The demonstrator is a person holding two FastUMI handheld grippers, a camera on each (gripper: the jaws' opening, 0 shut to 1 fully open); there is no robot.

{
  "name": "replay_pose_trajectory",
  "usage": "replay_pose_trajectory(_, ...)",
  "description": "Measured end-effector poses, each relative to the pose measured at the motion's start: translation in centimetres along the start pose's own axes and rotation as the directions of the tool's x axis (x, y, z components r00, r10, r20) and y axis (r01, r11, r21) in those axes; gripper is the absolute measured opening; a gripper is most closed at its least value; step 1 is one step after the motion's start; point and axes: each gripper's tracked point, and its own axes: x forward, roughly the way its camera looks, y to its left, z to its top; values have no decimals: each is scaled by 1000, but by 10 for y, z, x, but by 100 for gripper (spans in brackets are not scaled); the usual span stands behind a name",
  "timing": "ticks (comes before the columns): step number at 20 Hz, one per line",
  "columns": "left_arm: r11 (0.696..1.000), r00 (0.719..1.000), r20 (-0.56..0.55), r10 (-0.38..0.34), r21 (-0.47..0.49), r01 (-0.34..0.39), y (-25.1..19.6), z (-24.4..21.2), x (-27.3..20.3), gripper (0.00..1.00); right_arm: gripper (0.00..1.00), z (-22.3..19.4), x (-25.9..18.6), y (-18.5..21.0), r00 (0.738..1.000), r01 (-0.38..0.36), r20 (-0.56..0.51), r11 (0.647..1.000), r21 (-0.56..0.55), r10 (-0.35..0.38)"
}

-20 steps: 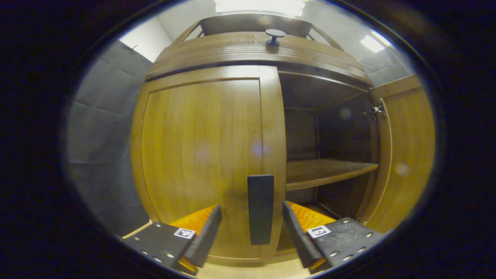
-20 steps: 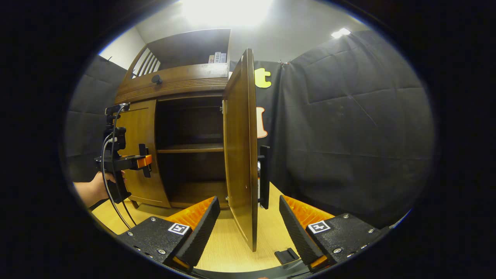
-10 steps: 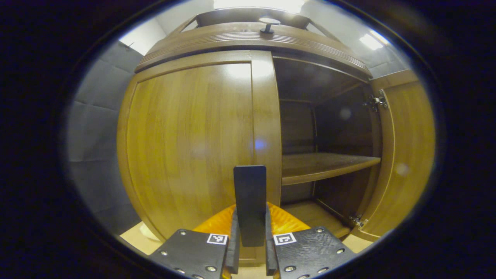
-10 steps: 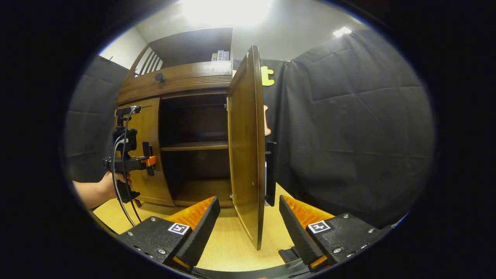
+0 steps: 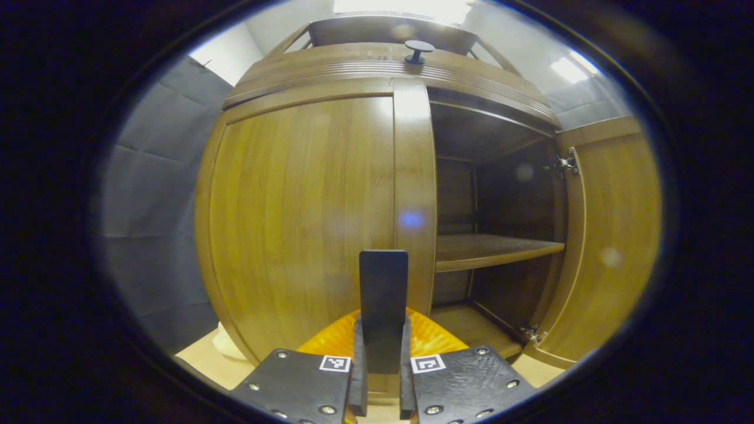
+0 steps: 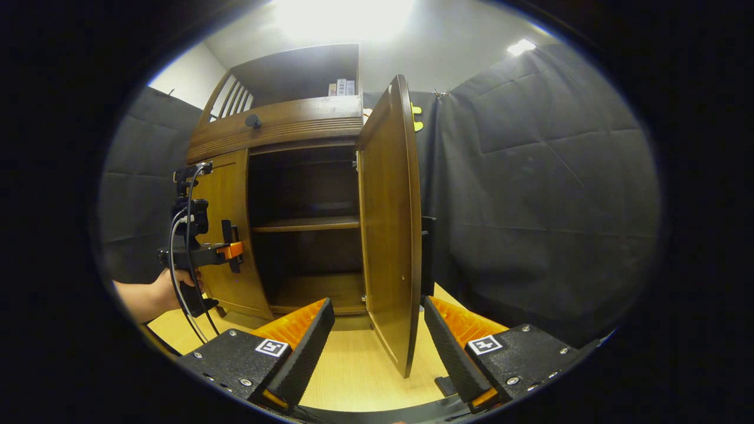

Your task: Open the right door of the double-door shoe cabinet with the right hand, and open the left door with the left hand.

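**Left handle gripped, right door swung wide**

Left gripper (image 5: 382, 377) clamped with both fingers on the dark handle (image 5: 383, 294) of the closed left door (image 5: 306, 218). Right gripper (image 6: 380, 347) spread wide, holding nothing, with the open right door (image 6: 390, 235) standing edge-on between the fingers, beyond them. Behind: cabinet (image 6: 283, 126), shelf (image 6: 306, 224), floor (image 6: 353, 377).

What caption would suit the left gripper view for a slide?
Left tool shut on the closed left door's handle; right door already swung open, showing a bare shelf.
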Motion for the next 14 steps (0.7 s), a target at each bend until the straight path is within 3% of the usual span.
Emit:
replay_pose_trajectory(4,1000,1000,-7,-15,-4,15,2,2,-15,27,95,1,-4,13,1000,-27,9,1000,-6,27)
replay_pose_trajectory(14,1000,1000,-8,-13,-8,13,20,-5,-81,27,94,0,-20,37,997,-78,5,997,-12,78)
